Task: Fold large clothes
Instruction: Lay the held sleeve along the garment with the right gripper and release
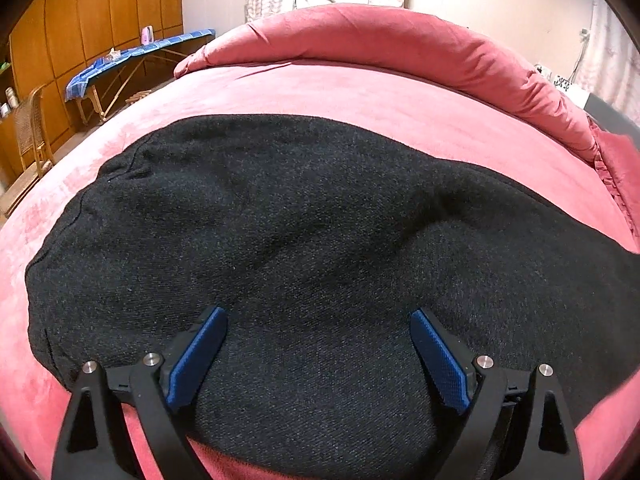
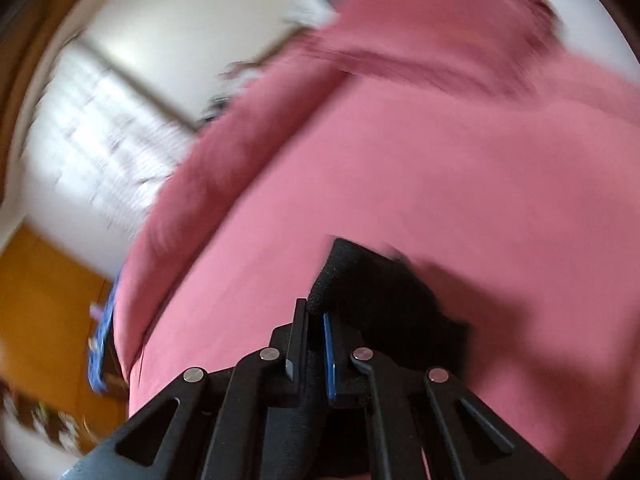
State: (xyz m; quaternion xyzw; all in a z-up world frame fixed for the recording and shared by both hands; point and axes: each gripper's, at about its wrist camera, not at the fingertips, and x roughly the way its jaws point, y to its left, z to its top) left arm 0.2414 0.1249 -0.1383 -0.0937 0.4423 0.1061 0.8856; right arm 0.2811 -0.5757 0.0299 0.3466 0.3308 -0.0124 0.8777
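A large black knitted garment (image 1: 304,240) lies spread on a pink bed cover (image 1: 340,88). My left gripper (image 1: 318,316) is open, its blue-padded fingers (image 1: 196,356) wide apart just above the garment's near part. In the right wrist view, which is motion-blurred, my right gripper (image 2: 316,312) is shut on a fold of the same black garment (image 2: 368,280) and holds it lifted above the pink cover (image 2: 440,160).
A rolled pink duvet (image 1: 400,40) lies along the far side of the bed. An ironing board with a blue cover (image 1: 132,60) and a wicker chair (image 1: 32,132) stand on the left by wooden wardrobes. Curtains hang at the back.
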